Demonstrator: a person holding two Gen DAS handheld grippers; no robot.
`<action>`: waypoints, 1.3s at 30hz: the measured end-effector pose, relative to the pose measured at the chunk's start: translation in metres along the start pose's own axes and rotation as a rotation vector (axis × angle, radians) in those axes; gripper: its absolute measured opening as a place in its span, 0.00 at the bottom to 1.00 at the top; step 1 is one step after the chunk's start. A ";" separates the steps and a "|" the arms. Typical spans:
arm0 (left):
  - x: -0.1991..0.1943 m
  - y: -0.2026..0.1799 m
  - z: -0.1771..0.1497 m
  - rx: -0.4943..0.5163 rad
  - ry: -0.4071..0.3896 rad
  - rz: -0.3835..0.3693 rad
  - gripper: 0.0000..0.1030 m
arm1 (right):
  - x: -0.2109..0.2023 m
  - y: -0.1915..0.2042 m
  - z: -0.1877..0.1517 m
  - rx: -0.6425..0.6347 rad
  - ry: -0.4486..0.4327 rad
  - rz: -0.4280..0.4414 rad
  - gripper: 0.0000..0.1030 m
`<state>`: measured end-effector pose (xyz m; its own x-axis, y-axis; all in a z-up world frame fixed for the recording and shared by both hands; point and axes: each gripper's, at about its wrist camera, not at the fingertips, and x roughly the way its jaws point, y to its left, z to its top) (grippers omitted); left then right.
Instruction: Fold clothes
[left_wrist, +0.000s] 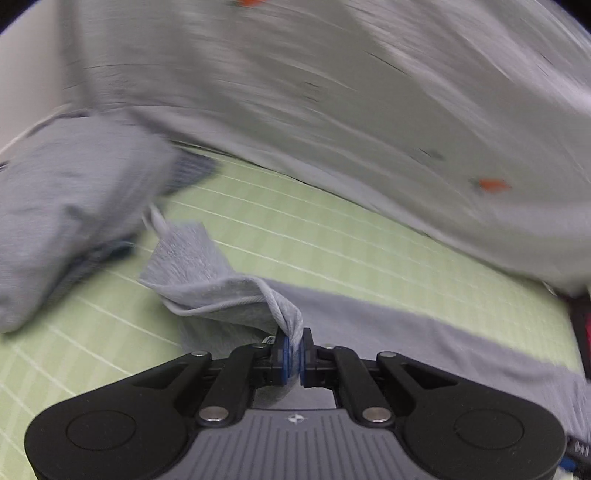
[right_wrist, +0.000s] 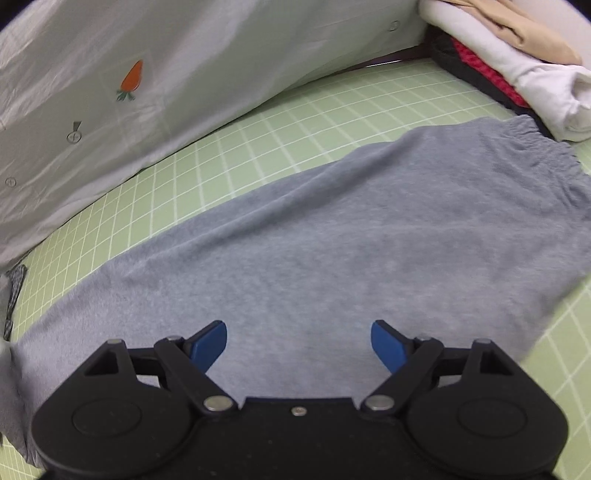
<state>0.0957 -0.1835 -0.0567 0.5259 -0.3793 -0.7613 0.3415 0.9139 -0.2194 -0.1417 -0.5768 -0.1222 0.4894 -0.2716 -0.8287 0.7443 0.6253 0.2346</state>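
A grey fleece garment (right_wrist: 332, 240) lies spread on the green grid mat (right_wrist: 295, 122), its gathered elastic waistband (right_wrist: 532, 136) at the far right. My right gripper (right_wrist: 298, 341) is open and empty just above the garment's near part. My left gripper (left_wrist: 294, 352) is shut on a pinched edge of the same grey garment (left_wrist: 221, 295), lifting a folded flap off the mat (left_wrist: 332, 236). The left view is blurred by motion.
A pale grey cloth with carrot prints (right_wrist: 110, 92) hangs along the back of the mat, also in the left view (left_wrist: 332, 92). A stack of folded clothes (right_wrist: 517, 62) sits at the far right. A bluish-grey bundle (left_wrist: 62, 218) lies at the left.
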 end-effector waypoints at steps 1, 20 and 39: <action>0.007 -0.016 -0.012 0.023 0.039 -0.013 0.05 | -0.002 -0.010 -0.001 0.007 0.004 -0.004 0.83; 0.057 -0.088 -0.043 0.047 0.210 0.076 0.55 | 0.008 -0.086 0.016 -0.004 0.059 -0.010 0.84; 0.095 -0.168 -0.032 0.259 0.182 -0.129 0.38 | 0.031 -0.076 0.028 0.022 0.109 -0.076 0.89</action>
<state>0.0631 -0.3683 -0.1113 0.3259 -0.4361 -0.8388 0.5947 0.7843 -0.1767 -0.1703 -0.6540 -0.1516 0.3802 -0.2359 -0.8943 0.7877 0.5893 0.1795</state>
